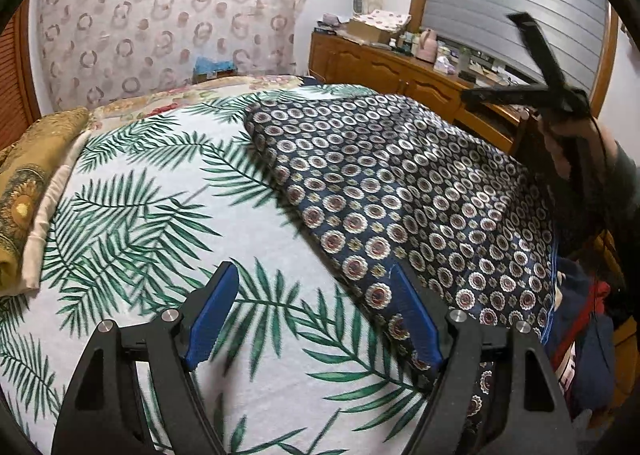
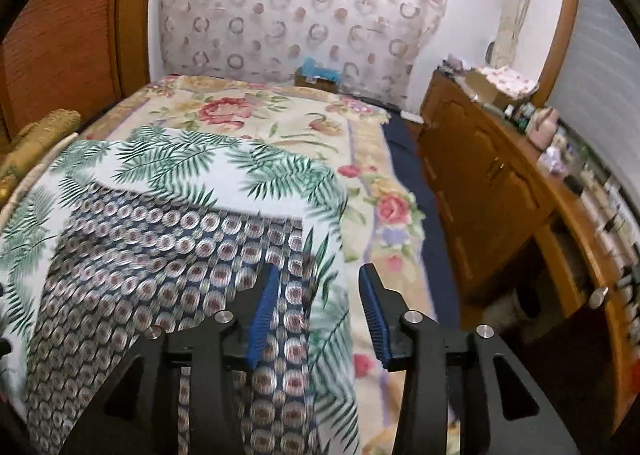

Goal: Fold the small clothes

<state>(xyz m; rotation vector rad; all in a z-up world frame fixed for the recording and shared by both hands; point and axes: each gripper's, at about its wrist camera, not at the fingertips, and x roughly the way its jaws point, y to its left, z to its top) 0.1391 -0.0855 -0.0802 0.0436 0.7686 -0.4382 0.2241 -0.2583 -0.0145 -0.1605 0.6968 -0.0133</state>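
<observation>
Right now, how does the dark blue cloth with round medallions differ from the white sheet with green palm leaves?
The dark blue medallion cloth is navy with small repeated circles; the white palm-leaf sheet is pale with large green fronds. The medallion cloth lies on top, folded with a thick edge; the palm-leaf sheet is spread flat beneath. Both are patterned fabrics on the bed.

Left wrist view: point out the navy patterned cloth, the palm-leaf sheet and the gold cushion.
navy patterned cloth (image 1: 400, 191), left wrist view, middle of its top face
palm-leaf sheet (image 1: 140, 215), left wrist view, bare leafy area
gold cushion (image 1: 28, 183), left wrist view, its upper side
</observation>
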